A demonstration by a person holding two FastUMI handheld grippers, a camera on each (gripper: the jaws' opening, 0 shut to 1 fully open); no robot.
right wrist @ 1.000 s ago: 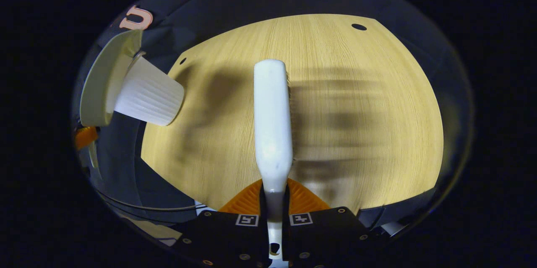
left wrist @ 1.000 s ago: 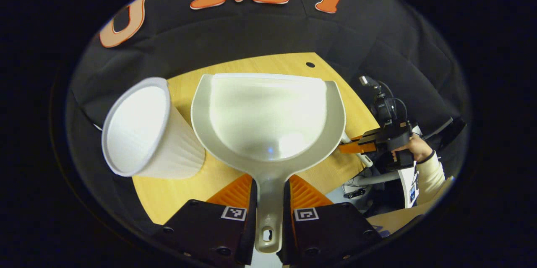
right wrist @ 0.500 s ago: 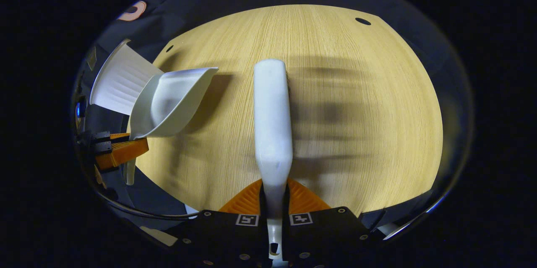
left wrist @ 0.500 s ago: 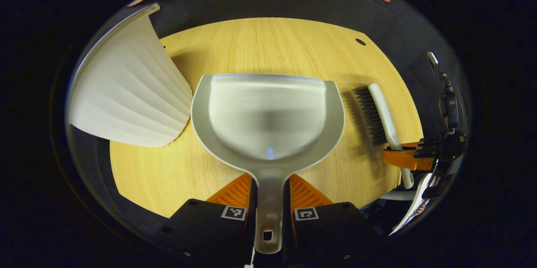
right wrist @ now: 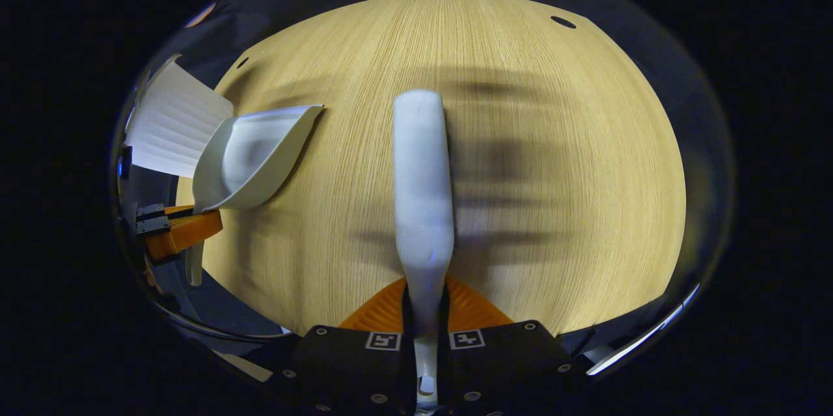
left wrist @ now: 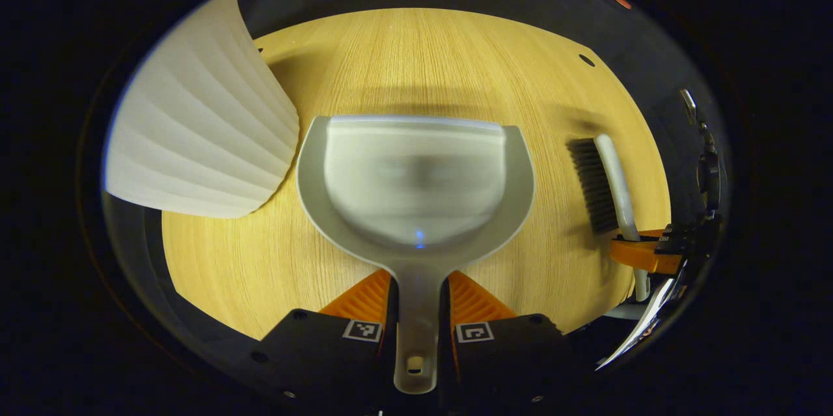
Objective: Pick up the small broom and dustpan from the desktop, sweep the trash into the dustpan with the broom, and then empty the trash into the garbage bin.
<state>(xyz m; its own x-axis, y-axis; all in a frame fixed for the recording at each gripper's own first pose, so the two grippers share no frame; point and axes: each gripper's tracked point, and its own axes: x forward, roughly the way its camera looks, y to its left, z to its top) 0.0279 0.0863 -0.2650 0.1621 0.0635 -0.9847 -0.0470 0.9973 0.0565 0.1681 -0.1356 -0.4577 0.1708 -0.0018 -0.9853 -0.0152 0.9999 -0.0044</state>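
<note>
Now: dustpan and broom both in my jaws above the counter

Broadest of all is the wooden counter (left wrist: 403, 51), which spreads across the middle of both views, its grain running away from me, with a small dark hole (right wrist: 563, 21) near its upper right edge in the right gripper view.

Next comes the white ribbed garbage bin (left wrist: 202, 136), at the upper left of the left gripper view, its wall just beside the dustpan's left rim; whether they touch I cannot tell. In the right gripper view it sits at the left edge (right wrist: 172, 126), behind the pan.

Then the pale dustpan (left wrist: 416, 175), centred in the left gripper view, mouth pointing away from me. My left gripper (left wrist: 416, 302) is closed on its handle, one jaw pressing each side.

Smaller is the broom (right wrist: 423, 181), running up the centre of the right gripper view. My right gripper (right wrist: 426, 308) is clamped on its white handle. In the left gripper view its dark bristles (left wrist: 593, 185) face the dustpan at right.
</note>
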